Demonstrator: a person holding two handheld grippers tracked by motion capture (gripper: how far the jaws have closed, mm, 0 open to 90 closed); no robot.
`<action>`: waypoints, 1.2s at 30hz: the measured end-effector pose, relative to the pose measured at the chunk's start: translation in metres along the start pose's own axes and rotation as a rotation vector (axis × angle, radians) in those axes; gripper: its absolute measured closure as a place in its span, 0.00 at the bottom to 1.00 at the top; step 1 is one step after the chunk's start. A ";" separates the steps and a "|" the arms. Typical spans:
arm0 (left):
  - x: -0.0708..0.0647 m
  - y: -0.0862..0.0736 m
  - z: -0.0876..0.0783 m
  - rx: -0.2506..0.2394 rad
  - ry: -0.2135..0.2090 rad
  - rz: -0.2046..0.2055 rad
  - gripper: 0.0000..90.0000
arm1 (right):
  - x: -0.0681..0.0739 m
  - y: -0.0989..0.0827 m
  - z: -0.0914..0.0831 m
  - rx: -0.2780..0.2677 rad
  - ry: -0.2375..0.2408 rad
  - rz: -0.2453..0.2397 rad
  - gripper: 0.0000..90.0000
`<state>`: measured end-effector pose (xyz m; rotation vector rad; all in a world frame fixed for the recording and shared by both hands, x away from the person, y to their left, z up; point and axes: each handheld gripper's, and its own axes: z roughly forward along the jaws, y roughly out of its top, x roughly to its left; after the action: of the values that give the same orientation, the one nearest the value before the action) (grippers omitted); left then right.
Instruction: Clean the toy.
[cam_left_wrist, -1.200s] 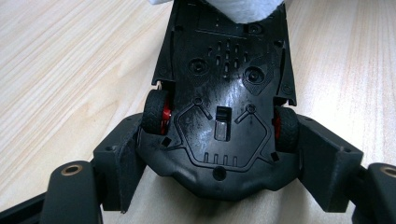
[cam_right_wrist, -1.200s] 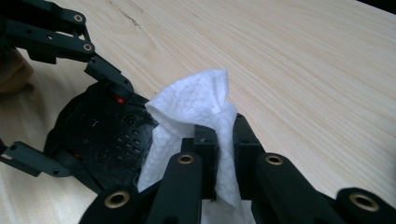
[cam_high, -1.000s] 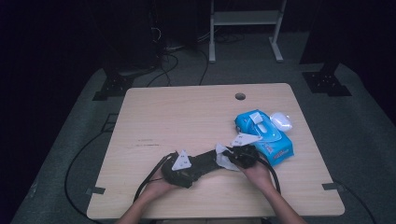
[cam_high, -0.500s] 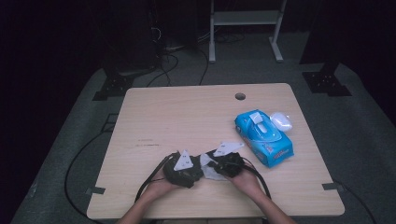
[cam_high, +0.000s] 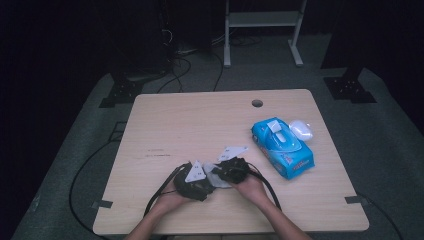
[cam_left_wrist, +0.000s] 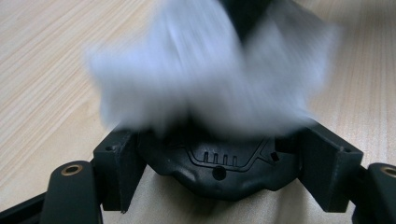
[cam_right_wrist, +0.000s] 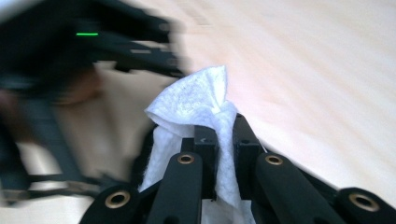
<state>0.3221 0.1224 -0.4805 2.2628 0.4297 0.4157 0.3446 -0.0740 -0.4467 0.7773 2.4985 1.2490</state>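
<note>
Jaws of the right hand-held gripper (cam_right_wrist: 219, 140) pinch a white wipe (cam_right_wrist: 196, 100); the left hand-held gripper (cam_left_wrist: 224, 154) grips a black object (cam_left_wrist: 219, 163).

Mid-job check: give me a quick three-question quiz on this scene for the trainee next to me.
1. True or false: the right gripper has its jaws shut on a white wipe.
2. What sits between the jaws of the left gripper? A. a black object. B. a cup. C. nothing.
3. Name the thing that lies right beside the blue wipe pack on the table, on its far side.

Key: 1 true. 2 A. 3 a small white rounded object.
</note>
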 end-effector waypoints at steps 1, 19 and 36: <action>0.000 0.000 0.000 0.000 -0.001 -0.001 0.27 | -0.009 -0.002 -0.005 -0.010 -0.029 0.024 0.93; 0.001 0.000 0.000 0.000 -0.013 0.000 0.27 | -0.014 -0.016 -0.027 0.023 -0.009 0.001 0.92; 0.014 -0.001 -0.012 -0.072 -0.110 -0.149 0.24 | -0.019 -0.046 -0.051 0.015 0.004 0.052 0.92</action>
<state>0.3292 0.1367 -0.4717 2.1558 0.5136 0.2254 0.3223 -0.1414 -0.4524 0.8497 2.5084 1.2510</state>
